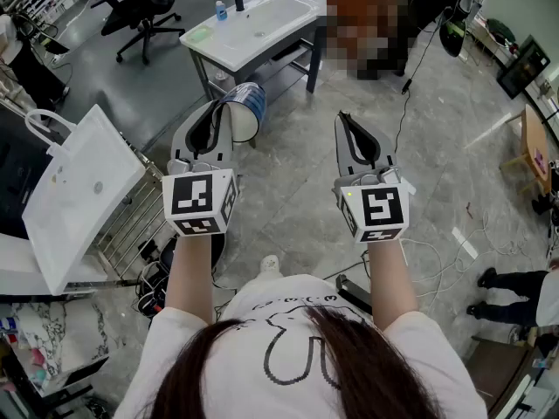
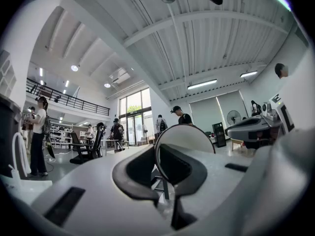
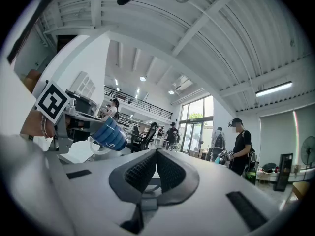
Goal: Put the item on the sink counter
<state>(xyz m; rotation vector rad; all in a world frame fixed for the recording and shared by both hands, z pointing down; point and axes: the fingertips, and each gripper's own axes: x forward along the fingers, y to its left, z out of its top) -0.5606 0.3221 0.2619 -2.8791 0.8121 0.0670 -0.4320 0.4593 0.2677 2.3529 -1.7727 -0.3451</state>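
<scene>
The blue cup (image 1: pixel 247 103) is lying on its side in the air, sticking out to the right of the left hand-held gripper (image 1: pixel 216 107). That hand-held gripper is pinching only the cup's thin wall, with its jaws nearly together. The right hand-held gripper (image 1: pixel 343 117) is carrying nothing, and its jaws are touching each other. The sink worktop (image 1: pixel 220 47) is sitting far ahead of both, across open floor.

I think the cup could be slipping out on the way, because such a small bit of it is being pinched. Squeezing harder might be squashing it, if it is soft. If it is let go while lying sideways, it could be rolling into the sink or off the worktop's edge. It could also be bumping the little bottle (image 1: pixel 221 10) at the far side.
</scene>
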